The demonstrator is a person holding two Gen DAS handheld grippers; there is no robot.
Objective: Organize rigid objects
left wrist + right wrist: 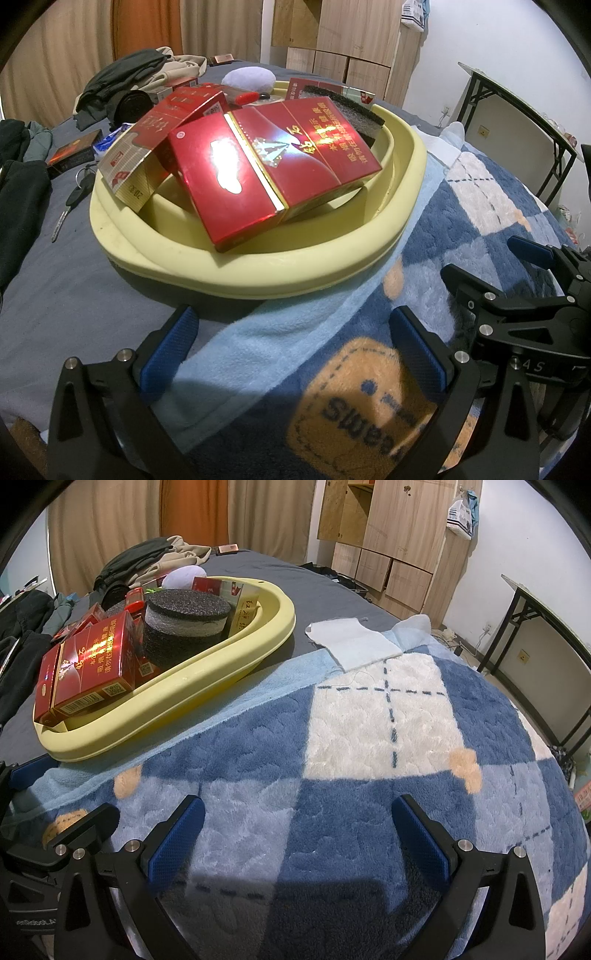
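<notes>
Most boxes already sit piled in the yellow basin [388, 221] on the bed, led by the red carton [266, 166], while a dark box [74, 151] (far left) remains outside; left gripper [291, 354] and right gripper [299, 842] both hover with fingers wide and empty.

a: what carries it all?
b: a bed [288, 572] with a dark grey sheet, and a blue-and-white checked fleece blanket [369, 738] spread over its near part.

a: what lies directly on it?
b: a pale yellow basin [369, 236], its near rim on the blanket's light blue edge. left of it, a key [68, 210] and a dark box [74, 153]. behind, a heap of clothes [125, 77]. right of the basin, a white cloth [354, 642].
</notes>
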